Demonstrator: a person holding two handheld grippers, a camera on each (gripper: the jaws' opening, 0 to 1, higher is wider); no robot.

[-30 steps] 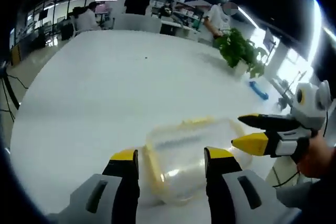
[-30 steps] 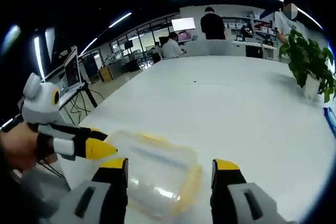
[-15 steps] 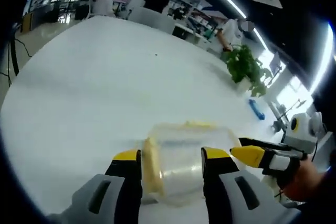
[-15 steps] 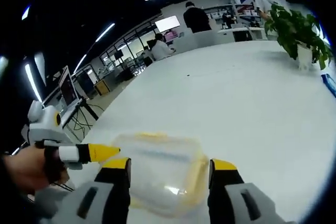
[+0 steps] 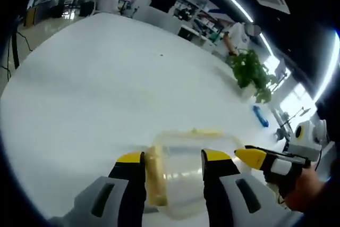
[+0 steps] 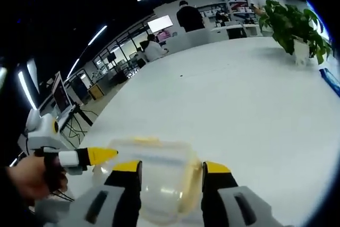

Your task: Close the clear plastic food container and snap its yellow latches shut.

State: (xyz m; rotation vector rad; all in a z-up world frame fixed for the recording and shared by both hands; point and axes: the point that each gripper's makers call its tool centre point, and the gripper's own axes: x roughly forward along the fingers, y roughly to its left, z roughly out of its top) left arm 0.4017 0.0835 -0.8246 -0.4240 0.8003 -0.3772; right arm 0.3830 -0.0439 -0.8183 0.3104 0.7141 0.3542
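Left gripper point(image 5: 167, 159): jaws parted, standing to either side of one end of the container, yellow tips level with its top; whether they touch it cannot be told.

Container point(image 5: 183, 171): clear plastic box, lid on, resting on the white table point(image 5: 95, 89) near its close edge, between the two grippers. Empty by the look of it, so judged light and liable to skid on the smooth tabletop when pushed. Walls thin and probably springy; the lid likely gives under pressure at the middle. Best held at the stiffer rim and corners, one gripper bracing while the other works.

Yellow latch point(image 5: 153, 179): long flap down one side of the container; another point(image 6: 189, 184) lies along the right-hand side in the right gripper view. Whether either is snapped down cannot be told. Judged to need a firm press at its outer edge.

Right gripper point(image 6: 171, 169): jaws parted, straddling the container from the opposite end.

Potted plant point(image 6: 291, 25): far across the table, well apart.
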